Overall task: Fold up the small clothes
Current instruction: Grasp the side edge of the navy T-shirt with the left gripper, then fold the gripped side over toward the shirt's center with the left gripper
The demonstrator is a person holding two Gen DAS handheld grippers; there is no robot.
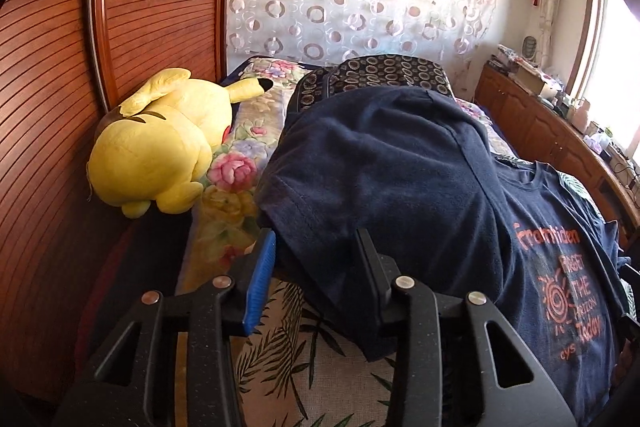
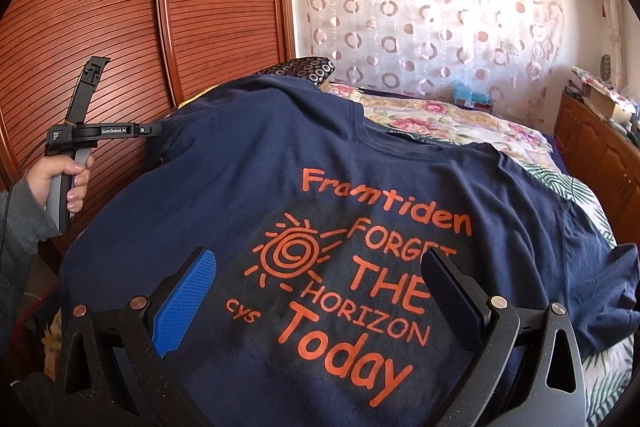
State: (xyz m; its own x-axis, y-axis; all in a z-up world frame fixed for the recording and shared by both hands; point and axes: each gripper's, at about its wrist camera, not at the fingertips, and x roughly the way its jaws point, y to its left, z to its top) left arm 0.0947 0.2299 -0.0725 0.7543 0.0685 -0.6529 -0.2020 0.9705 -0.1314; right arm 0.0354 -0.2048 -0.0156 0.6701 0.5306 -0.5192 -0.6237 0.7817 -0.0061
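Note:
A navy T-shirt (image 2: 280,155) with orange print lies spread front-up on the bed, its collar pointing away from me. In the left wrist view the T-shirt (image 1: 400,167) is humped over a pillow, and its left side hangs in a fold. My left gripper (image 1: 316,239) straddles that fold, jaws partly apart. The cloth fills the gap at the tips, but bedsheet shows between the blue pad (image 1: 260,283) and the fabric. My right gripper (image 2: 320,291) stands wide open just over the printed chest, with nothing pinched. A hand (image 2: 72,179) holds the left gripper's handle at the shirt's left edge.
A yellow plush toy (image 1: 160,147) lies on the flowered bedspread (image 1: 232,167), left of the shirt. A dark patterned pillow (image 1: 380,71) sits behind the shirt. Slatted wooden wardrobe doors (image 1: 60,67) close off the left side. A cluttered wooden sideboard (image 1: 540,123) runs along the right under the window.

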